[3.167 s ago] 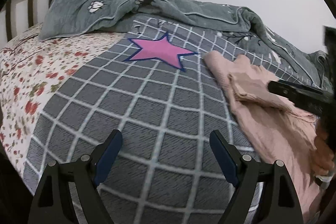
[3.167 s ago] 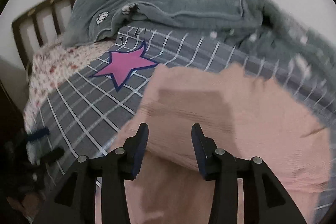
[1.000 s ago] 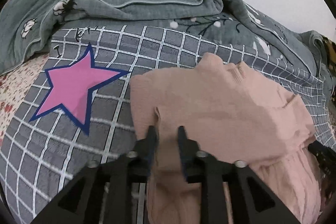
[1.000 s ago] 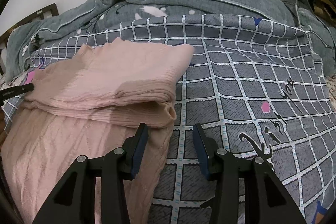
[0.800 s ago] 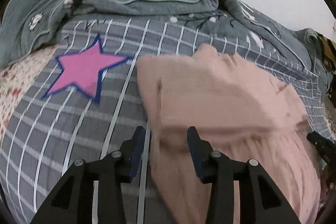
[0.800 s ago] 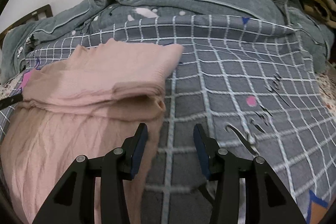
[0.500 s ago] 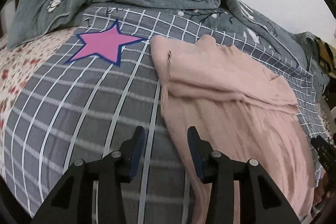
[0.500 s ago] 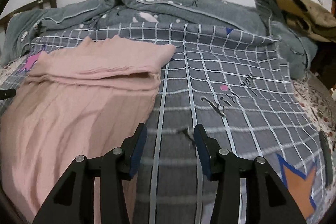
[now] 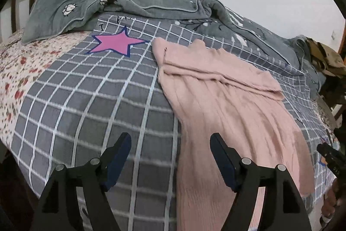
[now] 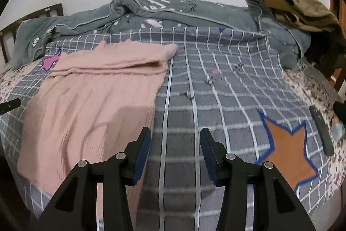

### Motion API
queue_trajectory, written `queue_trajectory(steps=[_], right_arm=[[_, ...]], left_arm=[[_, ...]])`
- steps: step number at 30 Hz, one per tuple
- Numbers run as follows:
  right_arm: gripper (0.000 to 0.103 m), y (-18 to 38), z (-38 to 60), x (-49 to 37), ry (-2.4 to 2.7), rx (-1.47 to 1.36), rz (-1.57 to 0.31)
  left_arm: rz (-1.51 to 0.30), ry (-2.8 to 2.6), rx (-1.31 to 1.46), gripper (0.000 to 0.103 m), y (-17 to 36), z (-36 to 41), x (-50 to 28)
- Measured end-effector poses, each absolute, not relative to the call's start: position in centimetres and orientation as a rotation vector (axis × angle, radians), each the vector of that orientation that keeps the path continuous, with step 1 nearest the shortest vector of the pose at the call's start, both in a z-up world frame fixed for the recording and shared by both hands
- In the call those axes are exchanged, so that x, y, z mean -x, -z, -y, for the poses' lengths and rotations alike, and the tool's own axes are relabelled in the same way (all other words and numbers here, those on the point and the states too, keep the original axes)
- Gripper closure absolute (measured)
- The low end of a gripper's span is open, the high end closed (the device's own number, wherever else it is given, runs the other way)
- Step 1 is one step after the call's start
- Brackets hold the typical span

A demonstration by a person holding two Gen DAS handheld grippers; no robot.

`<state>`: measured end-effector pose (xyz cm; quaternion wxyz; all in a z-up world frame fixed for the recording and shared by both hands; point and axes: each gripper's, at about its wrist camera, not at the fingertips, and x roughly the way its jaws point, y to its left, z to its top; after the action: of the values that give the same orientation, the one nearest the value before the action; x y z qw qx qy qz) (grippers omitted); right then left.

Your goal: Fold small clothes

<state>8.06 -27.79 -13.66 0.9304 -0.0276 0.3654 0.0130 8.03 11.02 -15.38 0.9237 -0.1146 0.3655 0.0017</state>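
Your left gripper (image 9: pixel 170 157) hangs over the near edge of the bed, its jaws opening with nothing pressed between them; the hem of the pale pink ribbed knit garment (image 9: pixel 229 109) lies below the right-hand finger. Your right gripper (image 10: pixel 175 149) has its jaws apart and empty above bare cover, just beside the garment's right edge. The garment (image 10: pixel 95 92) lies flat on the grey quilt with a white grid pattern (image 9: pixel 90 96), running from the near edge toward the far side, its upper part folded down into a band across it. A pink star patch (image 9: pixel 114 43) sits on the quilt near the garment's far left corner, and an orange star patch (image 10: pixel 287 151) near the right edge. A rumpled grey-green blanket (image 9: pixel 151 8) is heaped along the far side.
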Motion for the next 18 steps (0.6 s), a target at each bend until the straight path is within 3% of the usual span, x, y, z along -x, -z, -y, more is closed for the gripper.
queue_trajectory(steps=[7, 18], right_arm=[[0.071, 15.6, 27.3, -4.6, -0.112, 0.032, -0.775], [0.072, 17.1, 26.0, -1.9, -0.152, 0.029, -0.78]], left_arm=[[-0.759, -0.02, 0.164, 0.042, 16.6, -9.8, -5.1], [-0.825, 0.044, 0.205, 0.043, 20.3, -8.2, -3.5]])
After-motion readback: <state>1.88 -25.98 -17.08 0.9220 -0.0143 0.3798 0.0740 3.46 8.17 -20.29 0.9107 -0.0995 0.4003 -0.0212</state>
